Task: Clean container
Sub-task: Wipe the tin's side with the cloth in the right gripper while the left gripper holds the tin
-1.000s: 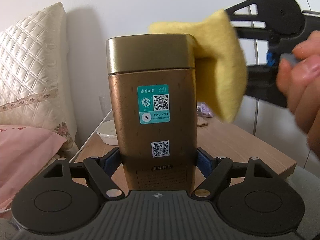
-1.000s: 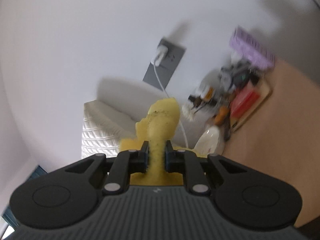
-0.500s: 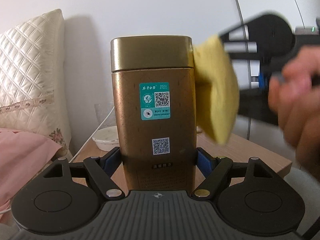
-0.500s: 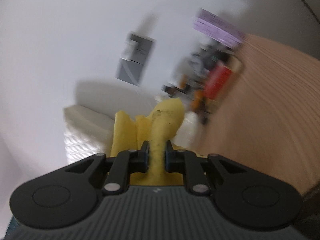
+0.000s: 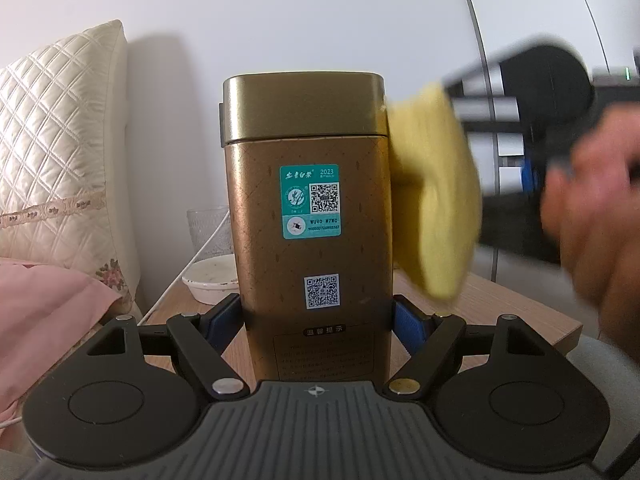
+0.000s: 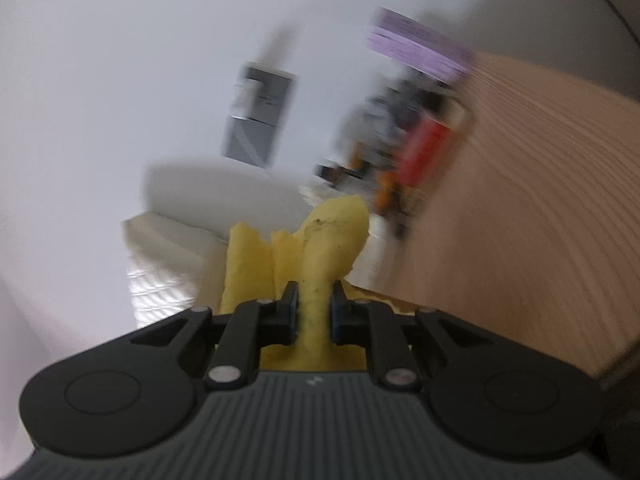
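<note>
- Two handheld grippers appear, one holding a tall container and the other holding a cleaning cloth against it
- Left gripper (image 5: 318, 318) has its jaws partly spread and clamped on the lower body of a brown-gold tin container (image 5: 308, 236), with a blue pad pressed to each side wall
- Container stands upright in the middle of the left wrist view, raised above a wooden bedside table (image 5: 492, 312); it has a paler gold lid (image 5: 302, 110), a teal label with a QR code on its face and a second small QR sticker lower down
- Right gripper (image 6: 314, 312) has its jaws drawn almost together, pinching a folded yellow cloth (image 6: 316, 256) that bunches up above the fingertips
- In the left wrist view the same yellow cloth (image 5: 436, 208) hangs against the container's right side, touching the wall just below the lid edge; the black frame of the right gripper (image 5: 536, 120) and the person's hand (image 5: 596, 216) sit behind it, both blurred
- Behind the container, on the table, stand a clear patterned glass (image 5: 208, 228) and a white dish (image 5: 210, 280), with a white cable (image 5: 180, 280) running past them
- A quilted cream pillow (image 5: 60, 152) and pink bedding (image 5: 44, 304) fill the left edge
- Right wrist view is tilted and blurred; it shows a grey wall socket plate (image 6: 260, 116) and a cluster of small items, too smeared to identify
</note>
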`<state>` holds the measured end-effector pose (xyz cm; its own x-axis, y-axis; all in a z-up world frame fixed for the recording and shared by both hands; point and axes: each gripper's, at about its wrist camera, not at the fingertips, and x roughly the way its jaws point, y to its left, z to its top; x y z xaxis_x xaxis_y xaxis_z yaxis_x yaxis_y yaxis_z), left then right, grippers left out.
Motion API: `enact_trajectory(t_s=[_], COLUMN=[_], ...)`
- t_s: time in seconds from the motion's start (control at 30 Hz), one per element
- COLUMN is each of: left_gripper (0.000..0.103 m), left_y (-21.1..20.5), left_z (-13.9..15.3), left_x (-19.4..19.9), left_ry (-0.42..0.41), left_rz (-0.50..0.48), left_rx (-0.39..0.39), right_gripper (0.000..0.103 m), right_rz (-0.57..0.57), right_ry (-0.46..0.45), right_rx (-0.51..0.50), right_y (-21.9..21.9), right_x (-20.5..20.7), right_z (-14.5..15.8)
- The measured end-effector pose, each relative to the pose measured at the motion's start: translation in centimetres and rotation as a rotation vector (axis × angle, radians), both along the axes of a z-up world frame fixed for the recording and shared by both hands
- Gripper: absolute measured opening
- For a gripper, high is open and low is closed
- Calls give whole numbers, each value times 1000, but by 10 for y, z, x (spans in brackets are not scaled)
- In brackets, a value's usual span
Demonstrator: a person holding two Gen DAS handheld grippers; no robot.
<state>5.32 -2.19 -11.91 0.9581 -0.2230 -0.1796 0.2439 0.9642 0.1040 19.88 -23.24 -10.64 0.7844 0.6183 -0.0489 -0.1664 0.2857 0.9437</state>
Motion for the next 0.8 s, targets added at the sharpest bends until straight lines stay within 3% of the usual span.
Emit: enact_trajectory(t_s=[0.17, 0.37, 0.47, 0.63, 0.8], left_gripper=[82, 82, 82, 82, 82], left_y=[-3, 0, 2, -2, 4], left_z=[1, 0, 1, 2, 5], left_x=[3, 1, 1, 5, 12], left_ry=[-2, -3, -4, -7, -9], left_rz=[16, -1, -2, 15, 14], left_rx=[-2, -2, -3, -6, -6], right_gripper=[16, 16, 16, 16, 16], right_rz=[-4, 3, 5, 9, 8], right_ry=[-48, 83, 96, 4, 46], right_rx=[14, -6, 11, 21, -8], right_y=[-1, 0, 0, 0, 1], right_x=[-1, -9, -11, -16, -18], right_z=[12, -23, -20, 8, -6])
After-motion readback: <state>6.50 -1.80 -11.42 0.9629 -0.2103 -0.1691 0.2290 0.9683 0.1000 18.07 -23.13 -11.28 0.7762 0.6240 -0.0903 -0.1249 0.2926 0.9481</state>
